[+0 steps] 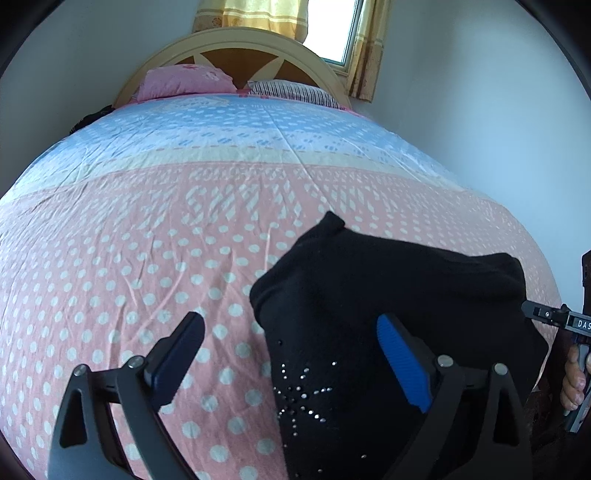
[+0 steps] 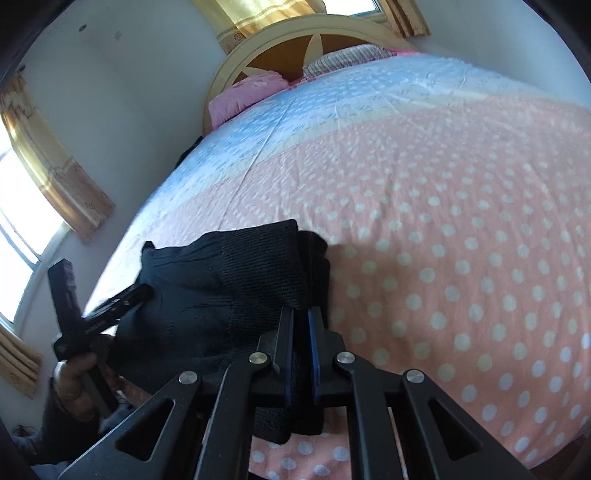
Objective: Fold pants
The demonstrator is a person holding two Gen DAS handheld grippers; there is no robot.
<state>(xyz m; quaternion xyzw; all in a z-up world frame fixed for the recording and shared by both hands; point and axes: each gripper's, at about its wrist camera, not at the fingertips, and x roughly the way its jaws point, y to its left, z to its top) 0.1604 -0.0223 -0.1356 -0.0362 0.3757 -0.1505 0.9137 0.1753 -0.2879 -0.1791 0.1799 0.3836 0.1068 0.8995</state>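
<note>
Black knit pants (image 1: 388, 295) are lying bunched in a folded heap on the pink polka-dot bedspread (image 1: 129, 258), filling the lower right of the left wrist view. The left gripper (image 1: 291, 354) is hanging over them with its fingers standing wide apart and gripping nothing: the left finger (image 1: 177, 350) is sitting over bare bedspread at lower centre-left, while the blue-padded right finger (image 1: 402, 362) is showing in front of the dark fabric, just right of a starburst of small rhinestones (image 1: 299, 391). Whether that finger is touching the cloth cannot be told. At the right edge of this view a hand (image 1: 574, 380) is gripping the handle of the other tool.

In the right wrist view the pants (image 2: 229, 295) are occupying the lower centre-left of the frame, near the bedspread's near edge. The right gripper (image 2: 301, 325) is closed, its fingers nearly together with a fold of the black fabric pinched between them at the heap's right side. At lower left the person's other hand (image 2: 77, 384) is holding the left tool, which is reaching in toward the pants from the left.

At the top of both views a pink pillow (image 1: 184, 83) and a striped pillow (image 1: 295, 92) are resting against a curved headboard (image 1: 236, 48), with yellow curtains (image 1: 258, 14) above.
</note>
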